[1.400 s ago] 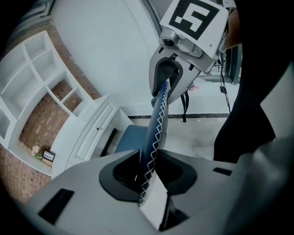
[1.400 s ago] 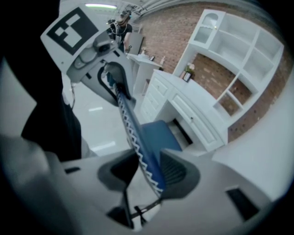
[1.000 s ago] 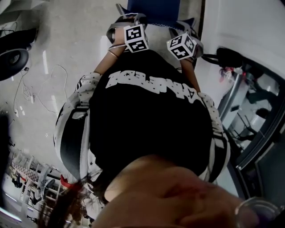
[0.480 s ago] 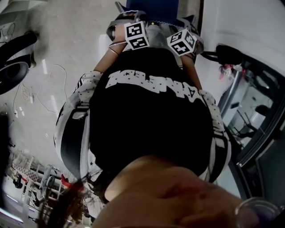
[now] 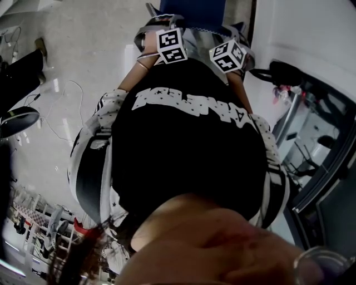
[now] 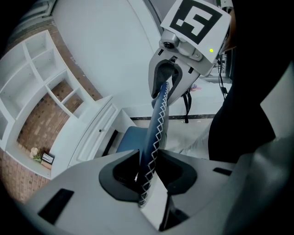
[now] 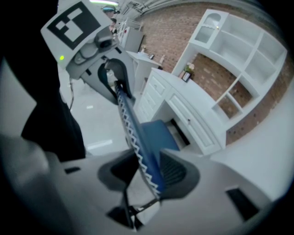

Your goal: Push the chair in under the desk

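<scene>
The blue chair (image 5: 192, 12) stands in front of me, partly hidden by my torso in the head view. Its backrest rim (image 6: 156, 124), blue with white zigzag stitching, runs between the jaws of my left gripper (image 6: 147, 167), which is shut on it. The same backrest rim (image 7: 133, 133) lies gripped in my right gripper (image 7: 147, 170), also shut on it. Each gripper shows in the other's view, further along the rim. The blue seat (image 7: 158, 133) points toward the white desk (image 7: 183, 108), and the kneehole (image 7: 181, 131) shows dark just beyond it.
White desk drawers (image 6: 94, 135) and white shelves on a brick wall (image 6: 41, 87) stand behind the desk. Cables (image 5: 50, 119) and dark equipment (image 5: 16, 119) lie on the pale floor at left. More furniture (image 5: 311, 139) stands at right.
Both grippers keep their hold on the backrest and stay nearly in place. The dark equipment at the left edge of the head view has shifted in the picture.
</scene>
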